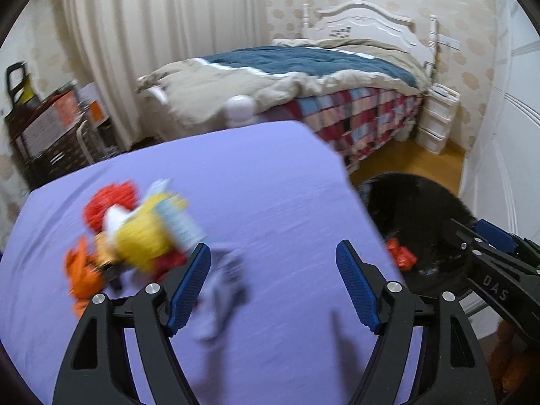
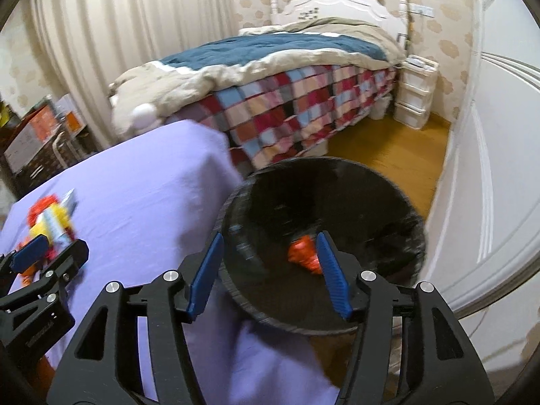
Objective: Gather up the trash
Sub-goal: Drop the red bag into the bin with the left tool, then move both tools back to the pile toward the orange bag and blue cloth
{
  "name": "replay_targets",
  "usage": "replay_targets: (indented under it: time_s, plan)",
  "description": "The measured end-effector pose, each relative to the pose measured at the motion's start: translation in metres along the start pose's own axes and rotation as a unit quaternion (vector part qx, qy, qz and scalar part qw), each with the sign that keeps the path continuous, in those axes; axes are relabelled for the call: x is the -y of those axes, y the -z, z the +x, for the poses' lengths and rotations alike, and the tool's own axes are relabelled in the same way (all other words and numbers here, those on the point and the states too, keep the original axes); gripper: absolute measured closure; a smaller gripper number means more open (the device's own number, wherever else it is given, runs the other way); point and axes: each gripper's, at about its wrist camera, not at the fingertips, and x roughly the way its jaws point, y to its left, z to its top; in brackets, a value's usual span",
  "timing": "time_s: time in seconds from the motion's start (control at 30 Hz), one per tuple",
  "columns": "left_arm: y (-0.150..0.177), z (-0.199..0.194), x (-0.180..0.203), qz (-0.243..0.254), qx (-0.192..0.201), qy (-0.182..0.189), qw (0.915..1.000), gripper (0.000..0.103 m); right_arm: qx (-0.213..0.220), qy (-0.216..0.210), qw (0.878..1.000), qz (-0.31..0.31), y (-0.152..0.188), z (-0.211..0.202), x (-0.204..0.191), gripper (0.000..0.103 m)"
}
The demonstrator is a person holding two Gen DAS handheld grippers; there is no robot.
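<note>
Behind everything you have a bedroom: a bed [image 1: 337, 77] with a blue and beige quilt over a checked cover, pale curtains [image 1: 162, 33] at the far left, a white drawer unit [image 1: 435, 118] at the bed's far end and a yellow wooden floor [image 1: 408, 162]. From your left wrist view, the purple-covered table [image 1: 236, 185] fills the middle, and the trash pile [image 1: 135, 233] (blurred; red, yellow, orange and pale blue wrappers) lies on it at the near left, with a greyish scrap [image 1: 222, 290] just beside the left finger. Your left gripper [image 1: 273, 283] stands wide apart over the cloth with nothing between its blue pads [image 1: 189, 283]. Off the table's right edge sits the black bin [image 1: 418, 222], with a red-orange wrapper [image 1: 401, 256] inside it, and your right gripper [image 1: 486, 253] reaches in from the right edge over the bin. From your right wrist view, the bin [image 2: 236, 270] lies straight ahead, near and low, its rim touching or just beside the table's right edge [image 2: 152, 185]. Your right gripper [image 2: 270, 270] is parted above the bin's mouth and empty; the red-orange wrapper [image 2: 302, 253] lies down in the bin, seen beside the right pad [image 2: 332, 273]. At the left edge your left gripper [image 2: 47, 253] hangs over the trash pile [image 2: 50, 219] on the table.
</note>
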Motion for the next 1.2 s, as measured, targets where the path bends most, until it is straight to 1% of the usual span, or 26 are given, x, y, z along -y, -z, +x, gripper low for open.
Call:
replay_targets:
  time_s: [0.1,0.27,0.43,0.53,0.67,0.8,0.87,1.03,1.07,1.17,1.2]
  plan:
    - [0.012,-0.008,-0.024,-0.016,-0.006,-0.020,0.9997,0.029,-0.007,-0.019,1.000,-0.016,0.009,-0.003,-0.023,0.041]
    - [0.030,-0.018,-0.065,-0.041,-0.008,-0.063,0.9971,0.029,-0.016,-0.039,0.998,-0.051,0.023,-0.006,-0.061,0.041]
    - [0.045,-0.023,-0.100,-0.074,-0.019,-0.093,0.9928,0.028,-0.021,-0.055,0.996,-0.074,0.030,-0.009,-0.089,0.040]
    - [0.051,-0.020,-0.119,-0.095,-0.029,-0.105,0.9895,0.026,-0.024,-0.062,0.994,-0.088,0.035,-0.010,-0.103,0.040]
    - [0.053,-0.013,-0.134,-0.112,-0.044,-0.105,0.9872,0.024,-0.031,-0.068,0.992,-0.100,0.038,-0.007,-0.118,0.040]
    - [0.056,-0.004,-0.142,-0.112,-0.064,-0.105,0.9861,0.023,-0.035,-0.069,0.991,-0.107,0.039,-0.005,-0.126,0.039]
    - [0.057,0.001,-0.147,-0.119,-0.078,-0.097,0.9850,0.023,-0.036,-0.069,0.991,-0.111,0.040,-0.004,-0.128,0.039]
    - [0.061,0.004,-0.155,-0.127,-0.089,-0.085,0.9843,0.024,-0.037,-0.069,0.990,-0.116,0.041,-0.003,-0.132,0.034]
    - [0.062,0.003,-0.156,-0.127,-0.088,-0.085,0.9843,0.030,-0.036,-0.070,0.990,-0.117,0.041,-0.003,-0.132,0.034]
    - [0.063,0.003,-0.159,-0.121,-0.087,-0.081,0.9855,0.042,-0.037,-0.071,0.990,-0.119,0.042,-0.003,-0.134,0.034]
    - [0.064,0.002,-0.160,-0.117,-0.086,-0.082,0.9861,0.042,-0.038,-0.071,0.990,-0.119,0.042,-0.002,-0.135,0.034]
